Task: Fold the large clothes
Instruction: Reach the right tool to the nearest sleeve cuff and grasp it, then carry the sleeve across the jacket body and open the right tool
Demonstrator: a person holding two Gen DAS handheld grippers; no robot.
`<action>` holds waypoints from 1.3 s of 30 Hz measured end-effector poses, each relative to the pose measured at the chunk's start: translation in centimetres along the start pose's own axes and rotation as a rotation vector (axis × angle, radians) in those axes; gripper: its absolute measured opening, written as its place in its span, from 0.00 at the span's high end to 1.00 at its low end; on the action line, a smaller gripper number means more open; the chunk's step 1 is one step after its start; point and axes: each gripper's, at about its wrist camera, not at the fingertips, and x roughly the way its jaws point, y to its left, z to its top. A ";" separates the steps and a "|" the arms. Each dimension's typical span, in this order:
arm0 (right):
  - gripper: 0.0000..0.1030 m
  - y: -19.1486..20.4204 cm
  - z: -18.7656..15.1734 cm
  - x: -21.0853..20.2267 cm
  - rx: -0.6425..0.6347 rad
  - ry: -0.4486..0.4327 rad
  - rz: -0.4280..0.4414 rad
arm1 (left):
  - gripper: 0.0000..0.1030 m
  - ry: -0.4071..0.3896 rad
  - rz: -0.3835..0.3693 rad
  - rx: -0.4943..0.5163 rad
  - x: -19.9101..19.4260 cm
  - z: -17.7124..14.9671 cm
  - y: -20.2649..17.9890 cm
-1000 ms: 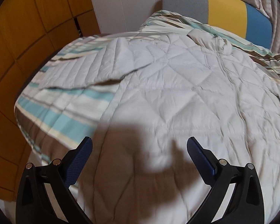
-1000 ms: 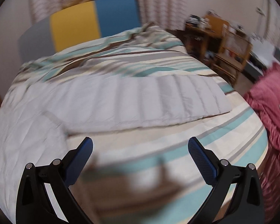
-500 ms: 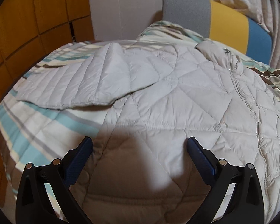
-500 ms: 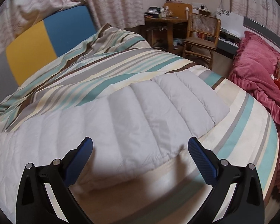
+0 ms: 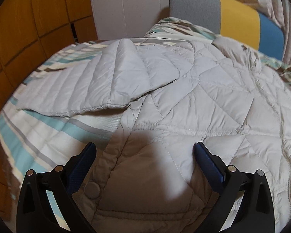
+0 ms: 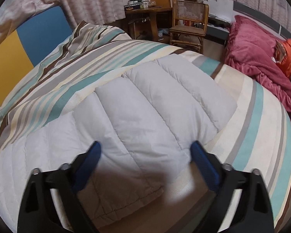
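**Two wrist cameras, close over one bed**

The left wrist view looks forward and down from close above the pale grey quilted puffer jacket (image 5: 194, 97), near its side seam, facing the grey, yellow and blue panelled headboard (image 5: 238, 13) and orange wooden wall panels (image 5: 29, 19).

The right wrist view sits close above the jacket's outstretched sleeve (image 6: 145, 112), facing toward a cane-backed wooden chair (image 6: 190, 25) and a crimson blanket (image 6: 258, 58).

Both views share the jacket, the headboard and the teal, cream and brown striped bedcover (image 5: 48, 134).
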 end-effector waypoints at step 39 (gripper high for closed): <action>0.87 30.4 -29.5 -19.0 -1.413 -0.804 0.402 | 0.03 0.012 -0.052 -0.060 1.1 -0.9 0.8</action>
